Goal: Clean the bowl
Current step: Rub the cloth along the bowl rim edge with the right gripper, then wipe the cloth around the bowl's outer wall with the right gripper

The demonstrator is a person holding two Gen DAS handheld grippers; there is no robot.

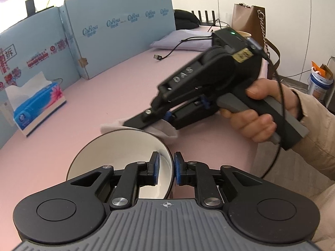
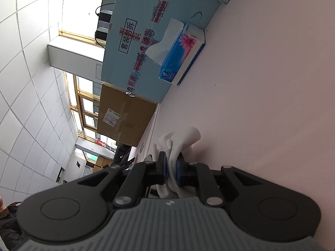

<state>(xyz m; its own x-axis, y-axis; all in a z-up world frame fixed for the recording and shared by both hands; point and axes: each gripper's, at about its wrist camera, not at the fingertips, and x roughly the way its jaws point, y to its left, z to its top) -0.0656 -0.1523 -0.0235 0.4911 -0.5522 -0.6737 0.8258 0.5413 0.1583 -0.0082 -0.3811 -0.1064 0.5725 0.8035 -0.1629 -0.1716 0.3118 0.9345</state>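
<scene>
A bowl [image 1: 117, 156] with a white inside and a dark rim sits on the pink table [image 1: 104, 96], close in front of my left gripper [image 1: 166, 167]. The bowl's right rim runs between the left gripper's blue pads [image 1: 178, 167]. The outer pad lies by the wall and the inner pad stands a little off it, so the jaws are slightly open. My right gripper [image 1: 136, 123], held by a hand [image 1: 255, 121], reaches in from the right just past the bowl's far rim. It is shut on a white cloth [image 1: 163, 130]. In the right wrist view the cloth [image 2: 182, 142] bunches out of the right gripper [image 2: 172, 167].
A blue tissue box [image 1: 39, 106] [image 2: 182, 58] stands at the left by light-blue cardboard panels [image 1: 117, 31]. Farther back lie a pale pillow [image 1: 182, 39], a loose black cable [image 1: 159, 57] and a brown bag [image 1: 247, 18]. A bucket [image 1: 320, 83] stands on the floor to the right.
</scene>
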